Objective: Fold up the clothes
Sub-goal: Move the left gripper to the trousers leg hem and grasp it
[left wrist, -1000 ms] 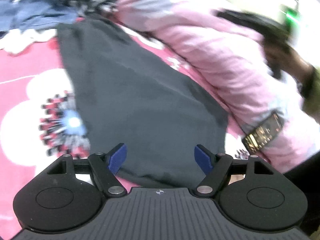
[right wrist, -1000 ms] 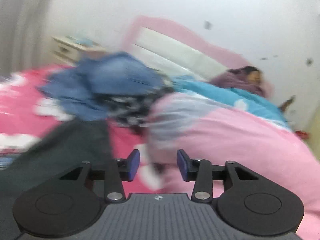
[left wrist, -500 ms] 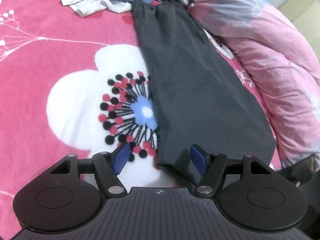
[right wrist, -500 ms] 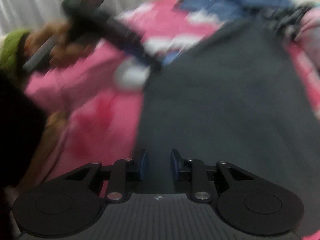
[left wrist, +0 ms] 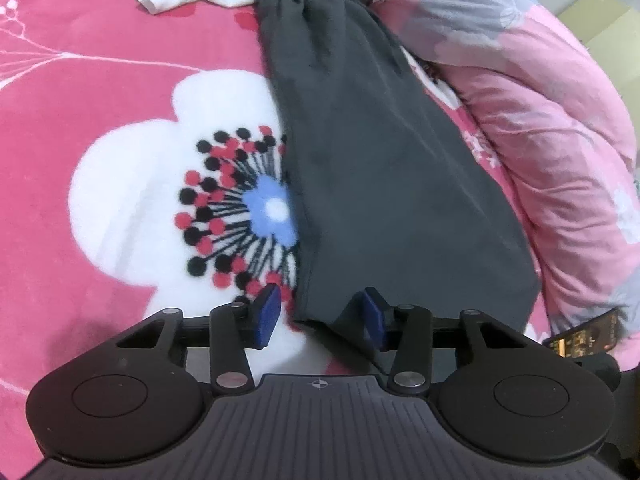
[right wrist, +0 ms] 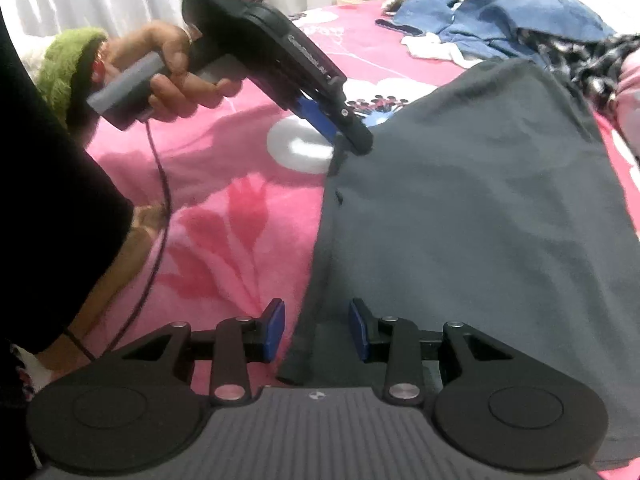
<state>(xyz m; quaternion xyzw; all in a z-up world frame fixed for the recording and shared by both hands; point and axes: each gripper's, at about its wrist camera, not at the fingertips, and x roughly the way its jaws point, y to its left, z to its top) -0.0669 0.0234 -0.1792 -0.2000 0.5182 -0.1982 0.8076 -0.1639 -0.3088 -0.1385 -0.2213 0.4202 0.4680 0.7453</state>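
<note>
Both tongs straddle corners of grey trousers point(left wrist: 384, 184), left point(left wrist: 320, 316) closing, right point(right wrist: 316, 330) reopening, apparently ungripped — set for a fold

Trousers point(left wrist: 384, 184): dark grey cloth, matt, soft-looking, faintly napped. Blanket point(left wrist: 120, 128), left of frame: fleecy pink cloth with printed flowers, matt. Quilt point(left wrist: 540, 120), right: smooth pink cloth, creased, slight sheen. Left gripper point(left wrist: 318, 318): matt black plastic, ribbed grey body, bright metal pivot pins, blue matt pads point(left wrist: 267, 314). Sleeve point(right wrist: 66, 66), upper left of the right view: fuzzy green knit.
</note>
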